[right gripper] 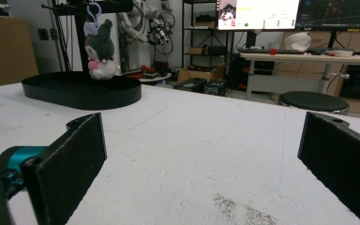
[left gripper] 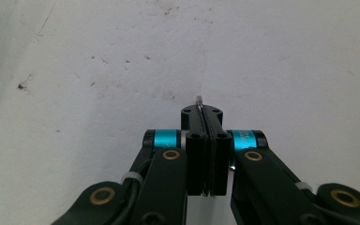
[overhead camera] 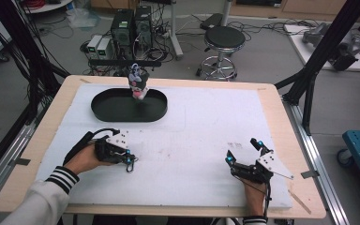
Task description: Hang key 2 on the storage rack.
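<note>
A small plush toy (overhead camera: 138, 83) with a dark head and pink face hangs from a bar over the far rim of a black oval tray (overhead camera: 101, 108); it also shows as the plush toy (right gripper: 100, 47) above the tray (right gripper: 82, 91) in the right gripper view. My left gripper (overhead camera: 130, 161) rests on the white mat at the near left, its jaws pressed together with nothing between them, seen close as the left gripper (left gripper: 199, 101). My right gripper (overhead camera: 244, 150) sits at the near right with its jaws spread wide and empty, shown as the right gripper (right gripper: 201, 154).
A white foam mat (overhead camera: 192, 131) covers the wooden table (overhead camera: 281, 117). Black frame posts stand at both sides. A round stool (overhead camera: 222, 40), computer towers (overhead camera: 131, 28) and cables lie on the floor beyond the far edge.
</note>
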`<state>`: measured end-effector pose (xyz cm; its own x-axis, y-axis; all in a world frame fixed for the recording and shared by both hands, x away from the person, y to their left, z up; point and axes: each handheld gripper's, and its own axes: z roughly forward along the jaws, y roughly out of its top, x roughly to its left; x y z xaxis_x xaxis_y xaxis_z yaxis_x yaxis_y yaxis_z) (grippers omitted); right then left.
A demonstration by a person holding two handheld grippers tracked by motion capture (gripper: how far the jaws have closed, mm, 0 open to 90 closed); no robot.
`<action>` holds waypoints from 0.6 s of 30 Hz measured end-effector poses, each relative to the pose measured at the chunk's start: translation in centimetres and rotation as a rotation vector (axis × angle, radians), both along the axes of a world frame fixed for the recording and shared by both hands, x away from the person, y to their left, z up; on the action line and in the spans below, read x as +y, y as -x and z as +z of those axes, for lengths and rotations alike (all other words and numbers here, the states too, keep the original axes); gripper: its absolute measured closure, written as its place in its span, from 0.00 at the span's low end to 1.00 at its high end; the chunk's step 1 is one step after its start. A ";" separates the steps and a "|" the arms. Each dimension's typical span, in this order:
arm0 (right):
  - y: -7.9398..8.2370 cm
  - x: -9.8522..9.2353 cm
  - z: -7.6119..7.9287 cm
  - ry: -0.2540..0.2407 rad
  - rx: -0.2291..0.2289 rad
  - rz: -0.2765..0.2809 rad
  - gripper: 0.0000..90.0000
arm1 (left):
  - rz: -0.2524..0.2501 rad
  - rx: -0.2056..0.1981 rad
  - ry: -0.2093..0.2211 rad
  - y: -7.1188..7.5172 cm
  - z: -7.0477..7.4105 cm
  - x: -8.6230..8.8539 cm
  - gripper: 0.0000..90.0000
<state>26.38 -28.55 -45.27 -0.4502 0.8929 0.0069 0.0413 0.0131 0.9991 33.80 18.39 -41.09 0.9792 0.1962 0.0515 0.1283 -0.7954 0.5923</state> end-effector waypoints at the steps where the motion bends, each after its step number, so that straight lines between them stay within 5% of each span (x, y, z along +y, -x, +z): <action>1: 0.0 0.0 0.0 0.000 0.001 -0.001 0.01 | 0.010 -0.008 0.007 0.0 0.0 0.0 0.98; 18: 0.0 0.0 0.0 0.005 -0.003 -0.001 0.01 | 0.148 -0.094 0.179 -0.4 3.9 2.9 0.98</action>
